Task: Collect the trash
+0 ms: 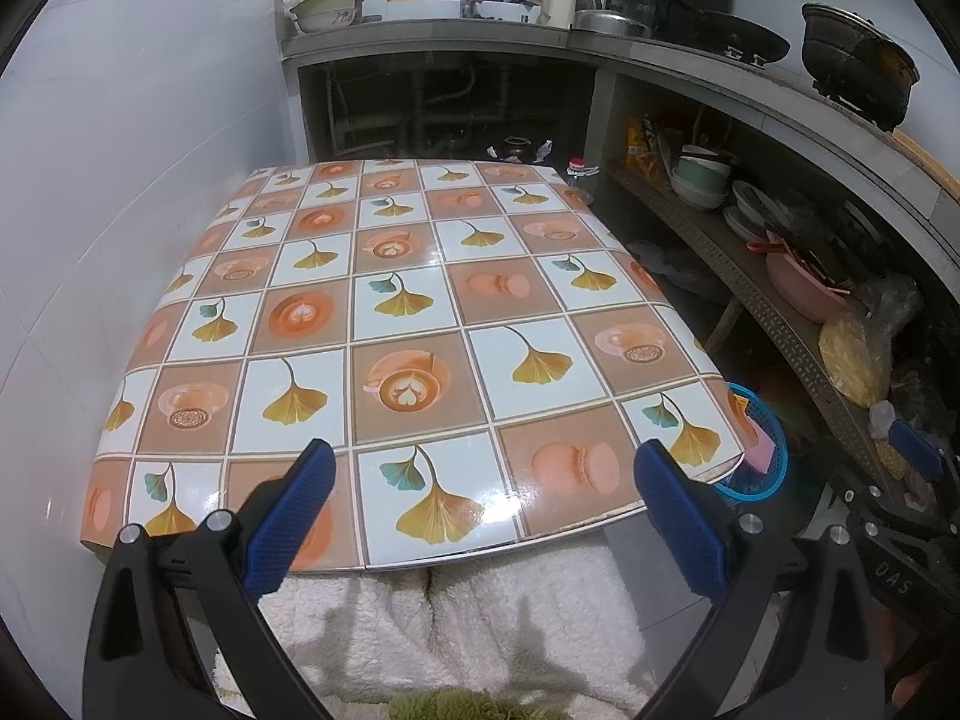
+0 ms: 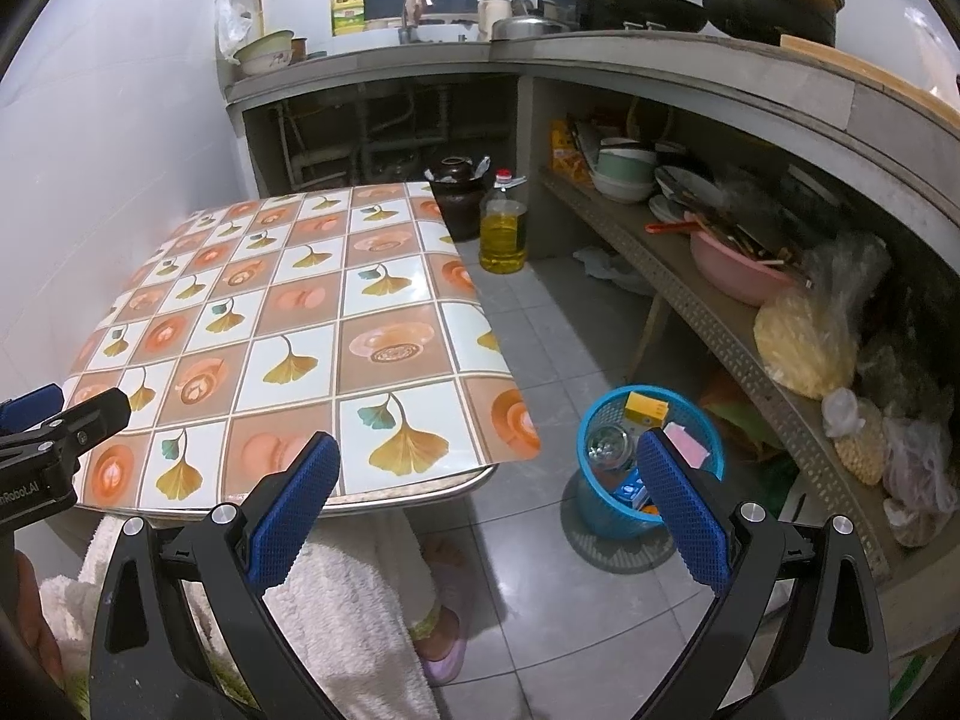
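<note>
Right wrist view is showing the blue mesh bin [image 2: 651, 462] sitting on the floor tiles just off the table [image 2: 288, 324] corner, already holding a yellow box [image 2: 647, 410], a pink piece [image 2: 690, 441] and a clear crumpled item [image 2: 609, 447]. Right gripper [image 2: 480, 480] is hanging with jaws spread wide, gripping nothing. Left gripper [image 1: 480, 477] is hovering over the near table edge, jaws likewise spread and empty.

Tablecloth is showing no loose trash in either view, so the trash appears to be sitting in the bin already. Bin is lying forward and to the right of the right gripper, nearly in line with its right finger; the right hand is clearly nearer. From the left wrist view only a sliver of the bin [image 1: 759, 450] is peeking past the table corner. Bin is standing upright, mouth up.

Judging: collection is looking near done.
</note>
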